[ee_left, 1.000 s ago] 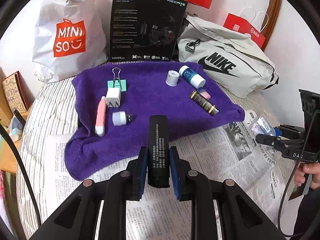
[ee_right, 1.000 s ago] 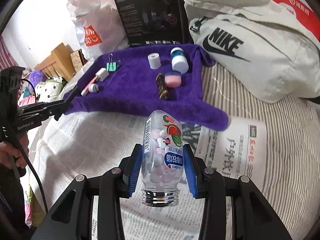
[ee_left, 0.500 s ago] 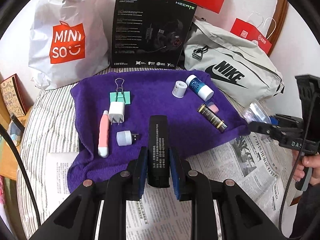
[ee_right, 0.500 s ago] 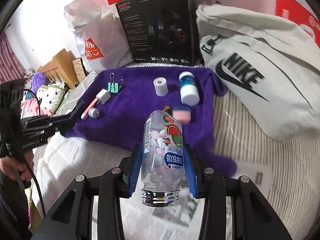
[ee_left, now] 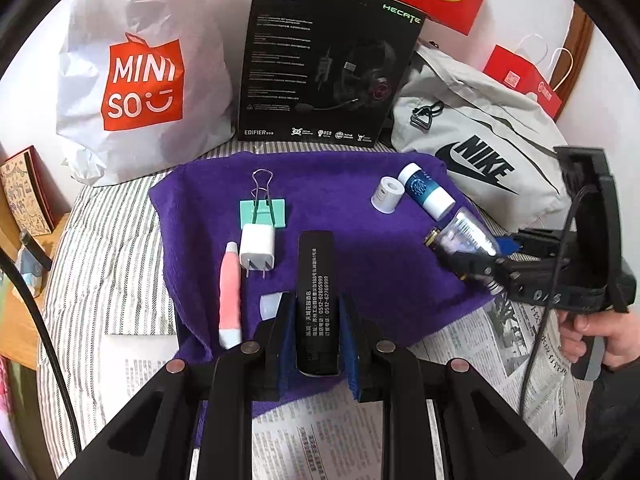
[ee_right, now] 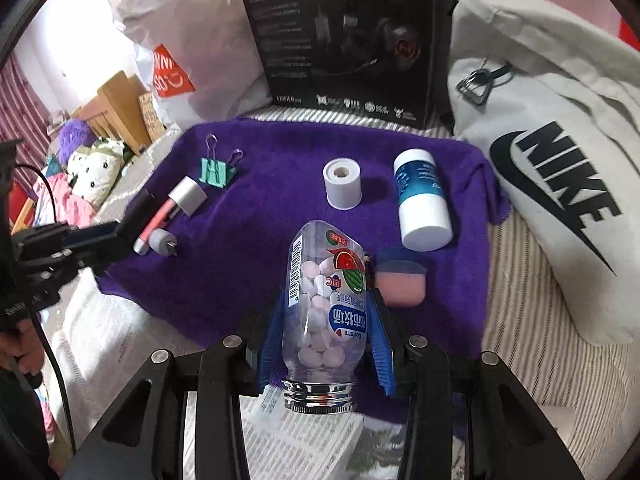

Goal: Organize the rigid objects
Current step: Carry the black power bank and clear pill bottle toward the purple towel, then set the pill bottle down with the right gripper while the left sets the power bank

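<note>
Already many small items lie on the purple towel (ee_left: 352, 240); left gripper (ee_left: 316, 320) clamps the black bar (ee_left: 315, 300), right gripper (ee_right: 326, 320) clamps the candy bottle (ee_right: 324, 300), both not yet placed.

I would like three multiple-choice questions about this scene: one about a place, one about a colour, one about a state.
1. Where does the white charger plug lie?
A. on the purple towel
B. on the newspaper
C. inside the grey bag

2. What colour is the binder clip?
A. red
B. mint green
C. yellow

3. What do the right tongs hold?
A. nothing
B. the white roll
C. the clear candy bottle

Answers:
1 A, the plug rests on the towel below the clip.
2 B, its body is mint green.
3 C, the blue pads press both sides of the bottle.
</note>
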{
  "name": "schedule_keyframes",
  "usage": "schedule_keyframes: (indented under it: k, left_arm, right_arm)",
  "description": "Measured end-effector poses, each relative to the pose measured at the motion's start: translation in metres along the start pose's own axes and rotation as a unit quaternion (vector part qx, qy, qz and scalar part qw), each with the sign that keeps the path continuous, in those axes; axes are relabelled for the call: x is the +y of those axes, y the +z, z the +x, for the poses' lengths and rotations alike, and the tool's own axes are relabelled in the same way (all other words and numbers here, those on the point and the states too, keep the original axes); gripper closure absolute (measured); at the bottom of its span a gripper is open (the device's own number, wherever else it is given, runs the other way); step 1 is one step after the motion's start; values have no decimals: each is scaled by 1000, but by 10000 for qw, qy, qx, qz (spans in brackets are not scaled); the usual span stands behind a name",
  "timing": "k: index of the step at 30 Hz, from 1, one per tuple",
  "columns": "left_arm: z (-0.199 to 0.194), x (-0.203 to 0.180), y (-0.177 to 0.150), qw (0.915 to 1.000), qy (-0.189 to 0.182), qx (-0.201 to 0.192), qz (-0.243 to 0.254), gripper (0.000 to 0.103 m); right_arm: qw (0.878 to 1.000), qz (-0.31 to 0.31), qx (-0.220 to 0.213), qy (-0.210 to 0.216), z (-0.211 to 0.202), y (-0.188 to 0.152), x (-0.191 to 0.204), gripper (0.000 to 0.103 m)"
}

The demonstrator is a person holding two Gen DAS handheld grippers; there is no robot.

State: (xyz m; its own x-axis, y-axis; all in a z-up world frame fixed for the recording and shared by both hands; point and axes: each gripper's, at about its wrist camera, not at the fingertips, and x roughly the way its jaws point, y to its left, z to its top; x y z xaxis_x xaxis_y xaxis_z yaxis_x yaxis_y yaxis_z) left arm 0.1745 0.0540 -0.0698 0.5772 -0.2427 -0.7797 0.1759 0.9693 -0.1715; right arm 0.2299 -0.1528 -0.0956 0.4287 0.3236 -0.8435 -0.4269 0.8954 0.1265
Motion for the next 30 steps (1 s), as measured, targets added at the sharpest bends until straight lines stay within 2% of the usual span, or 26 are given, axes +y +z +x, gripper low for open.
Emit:
schedule_keyframes:
  k: [19,25,30]
  left_arm:
    - [32,9,18,9998,-71,178,13,82]
    - [52,4,27,9994,11,336,95,82]
    - [69,0,37,9989,51,445,141,82]
  right_arm:
    - [9985,-479,238,-112,43,14,18,62]
    - [9981,-557,255,42,42,13,15,59]
    - [9991,-260,225,230,22,3,4,59]
